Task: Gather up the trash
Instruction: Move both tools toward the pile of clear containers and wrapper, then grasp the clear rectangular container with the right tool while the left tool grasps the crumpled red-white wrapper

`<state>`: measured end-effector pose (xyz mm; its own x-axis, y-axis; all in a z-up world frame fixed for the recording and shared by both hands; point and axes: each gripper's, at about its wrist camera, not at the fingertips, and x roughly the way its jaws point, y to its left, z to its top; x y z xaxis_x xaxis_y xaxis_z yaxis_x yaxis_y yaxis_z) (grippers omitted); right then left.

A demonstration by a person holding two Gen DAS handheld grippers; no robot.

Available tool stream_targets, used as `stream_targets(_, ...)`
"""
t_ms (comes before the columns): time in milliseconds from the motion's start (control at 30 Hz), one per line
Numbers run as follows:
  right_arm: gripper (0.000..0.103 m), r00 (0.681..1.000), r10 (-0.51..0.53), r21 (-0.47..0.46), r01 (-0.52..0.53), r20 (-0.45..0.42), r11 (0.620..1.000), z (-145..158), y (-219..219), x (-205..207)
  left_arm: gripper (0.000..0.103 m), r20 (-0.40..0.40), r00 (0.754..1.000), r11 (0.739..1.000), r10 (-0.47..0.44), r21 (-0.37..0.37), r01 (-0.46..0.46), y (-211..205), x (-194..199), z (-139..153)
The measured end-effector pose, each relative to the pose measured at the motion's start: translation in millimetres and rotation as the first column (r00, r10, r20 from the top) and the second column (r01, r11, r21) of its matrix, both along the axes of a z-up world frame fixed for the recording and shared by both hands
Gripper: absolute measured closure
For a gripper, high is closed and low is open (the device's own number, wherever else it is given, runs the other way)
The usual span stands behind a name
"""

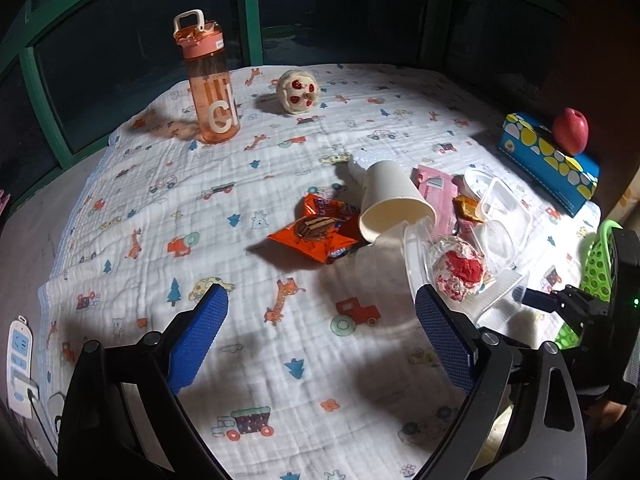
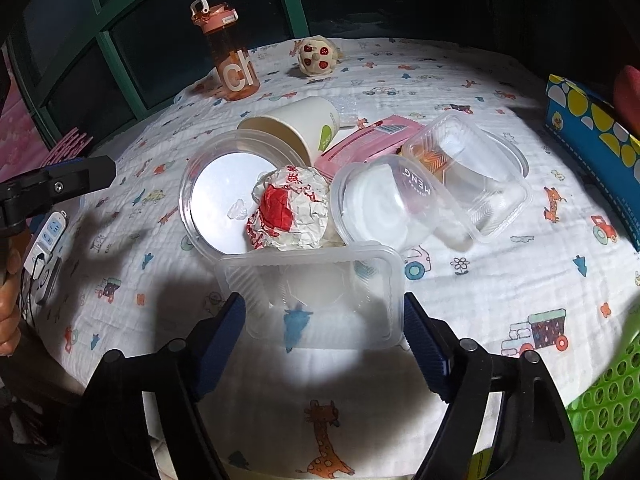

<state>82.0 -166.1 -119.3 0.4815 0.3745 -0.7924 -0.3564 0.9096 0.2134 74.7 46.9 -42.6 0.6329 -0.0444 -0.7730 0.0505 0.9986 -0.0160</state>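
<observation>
Dark room, green-framed windows (image 1: pixel 248 12) behind. Worktop covered by a white quilted cloth (image 1: pixel 280 360) with cartoon animal and vehicle print. Blue dotted box (image 1: pixel 548 164) far right, green basket (image 2: pixel 600 412) at near right edge, orange bottle (image 1: pixel 210 80) at back. Trash pile mid-cloth: paper cup (image 1: pixel 394 204), clear plastic tray (image 2: pixel 316 292), crumpled wrapper (image 2: pixel 290 212). Left gripper (image 1: pixel 320 332) jaws spread, nothing between. Right gripper (image 2: pixel 324 340) jaws straddle the tray, contact unclear.

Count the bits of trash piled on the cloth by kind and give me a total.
Clear plastic containers: 4
Paper cups: 1
Crumpled paper balls: 1
Snack wrappers: 3, orange, pink, small orange
Total: 9
</observation>
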Motion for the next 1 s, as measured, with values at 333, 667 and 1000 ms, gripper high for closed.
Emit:
stream_targets(333, 0.015, 1.000, -0.006, 0.015, 0.006, 0.014, 1.000, 7, -1, -10, 0.012, -0.007, 1.000, 1.000, -0.011, 0.000, 0.011, -3, 0, -2)
stream_targets(667, 0.009, 1.000, 0.011, -0.036, -0.011, 0.018, 0.999, -1, 17, -3, 0.012, -0.017, 1.000, 1.000, 0.001, -0.008, -0.001, 3, 1, -4)
stream_targets(1000, 0.015, 0.999, -0.028, -0.021, 0.028, 0.035, 0.999, 2, 14, -4, 0.012, -0.002, 0.999, 0.999, -0.036, -0.009, 0.035, -4, -2, -3)
